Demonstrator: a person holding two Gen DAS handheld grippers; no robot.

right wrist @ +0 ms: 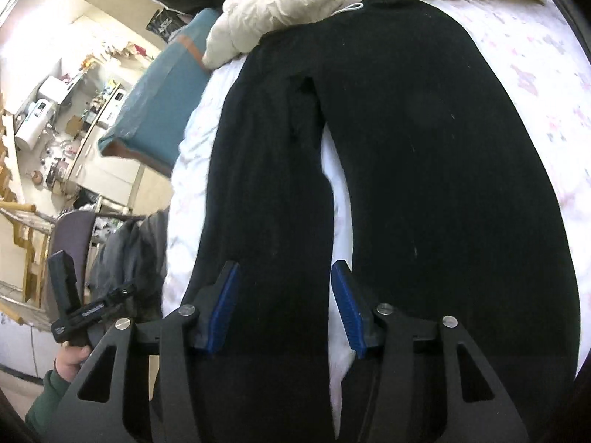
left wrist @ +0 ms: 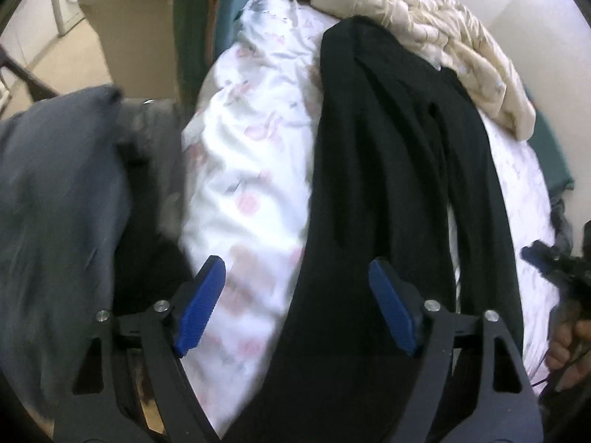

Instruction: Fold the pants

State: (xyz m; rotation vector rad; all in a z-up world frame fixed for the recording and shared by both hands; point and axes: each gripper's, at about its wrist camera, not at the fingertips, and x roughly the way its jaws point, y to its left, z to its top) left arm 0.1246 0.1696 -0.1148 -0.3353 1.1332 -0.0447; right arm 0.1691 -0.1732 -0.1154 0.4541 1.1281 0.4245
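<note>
Black pants (right wrist: 424, 147) lie flat on the bed (left wrist: 251, 155); both our jaws open, empty, so we'd pinch cuffs evenly.

The pants (right wrist: 406, 147) lie flat along the bed (right wrist: 535, 85), legs spread apart with a strip of sheet between them. At the pants' waistband end a bunched quilt (right wrist: 280, 11) rests on the bed, touching them. Off the bed's edge beside one leg hangs a pile of clothes (left wrist: 55, 192).
</note>
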